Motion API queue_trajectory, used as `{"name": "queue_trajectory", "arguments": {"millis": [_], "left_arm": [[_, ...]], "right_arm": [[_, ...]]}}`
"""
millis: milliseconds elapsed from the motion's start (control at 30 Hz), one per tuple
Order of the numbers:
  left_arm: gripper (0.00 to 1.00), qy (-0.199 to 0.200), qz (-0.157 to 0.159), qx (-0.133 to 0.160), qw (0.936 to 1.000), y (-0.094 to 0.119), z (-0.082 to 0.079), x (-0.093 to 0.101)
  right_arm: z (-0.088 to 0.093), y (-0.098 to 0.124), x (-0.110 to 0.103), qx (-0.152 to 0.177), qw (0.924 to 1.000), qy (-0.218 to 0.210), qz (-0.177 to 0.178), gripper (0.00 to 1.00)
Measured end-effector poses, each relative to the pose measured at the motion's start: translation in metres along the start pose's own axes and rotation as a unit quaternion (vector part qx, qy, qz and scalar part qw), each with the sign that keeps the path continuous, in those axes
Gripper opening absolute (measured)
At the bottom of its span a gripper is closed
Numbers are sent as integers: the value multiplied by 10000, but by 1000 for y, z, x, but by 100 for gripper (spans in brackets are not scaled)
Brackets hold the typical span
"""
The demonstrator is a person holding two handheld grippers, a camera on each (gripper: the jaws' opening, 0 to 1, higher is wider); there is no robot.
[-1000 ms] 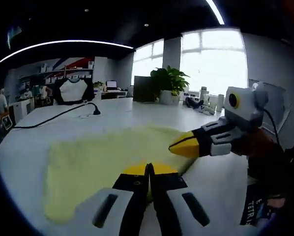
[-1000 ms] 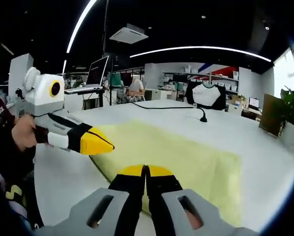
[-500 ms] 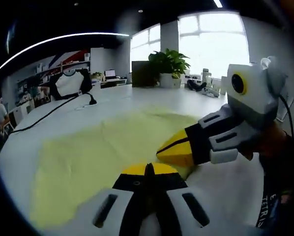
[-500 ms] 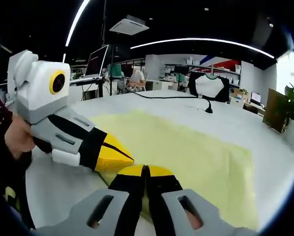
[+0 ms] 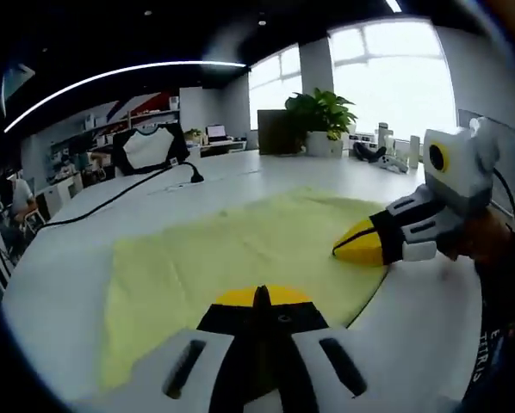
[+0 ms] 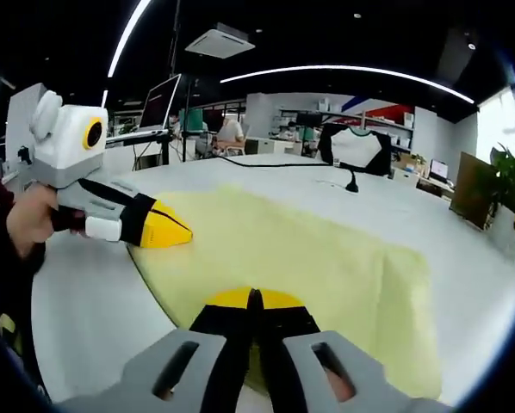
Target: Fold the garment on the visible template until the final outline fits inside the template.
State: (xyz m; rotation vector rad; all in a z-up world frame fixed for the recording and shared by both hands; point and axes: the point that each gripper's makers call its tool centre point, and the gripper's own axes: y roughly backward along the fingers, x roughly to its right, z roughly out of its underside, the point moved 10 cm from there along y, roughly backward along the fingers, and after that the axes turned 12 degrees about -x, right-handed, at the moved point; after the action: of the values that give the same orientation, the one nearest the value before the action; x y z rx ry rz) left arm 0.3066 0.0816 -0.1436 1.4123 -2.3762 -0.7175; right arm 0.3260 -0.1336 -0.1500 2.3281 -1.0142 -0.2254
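At the near edge of the flat pale yellow cloth garment (image 5: 240,258), the left gripper (image 5: 262,301) has its yellow tips pressed together on the cloth. Right gripper (image 6: 254,301) does the same w/ its edge. Garment lies spread on the white table (image 6: 85,301).

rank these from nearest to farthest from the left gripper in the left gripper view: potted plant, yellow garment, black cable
1. yellow garment, directly under and ahead of the left gripper
2. black cable, on the table beyond the garment, to the left
3. potted plant, at the table's far end by the window
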Motion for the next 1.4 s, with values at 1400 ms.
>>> {"name": "queue_trajectory", "arguments": {"millis": [1400], "left_arm": [[1,202,-1196,84,9926,40,24,-49]], "right_arm": [[28,59,52,527,9831,82,1752,0]]}}
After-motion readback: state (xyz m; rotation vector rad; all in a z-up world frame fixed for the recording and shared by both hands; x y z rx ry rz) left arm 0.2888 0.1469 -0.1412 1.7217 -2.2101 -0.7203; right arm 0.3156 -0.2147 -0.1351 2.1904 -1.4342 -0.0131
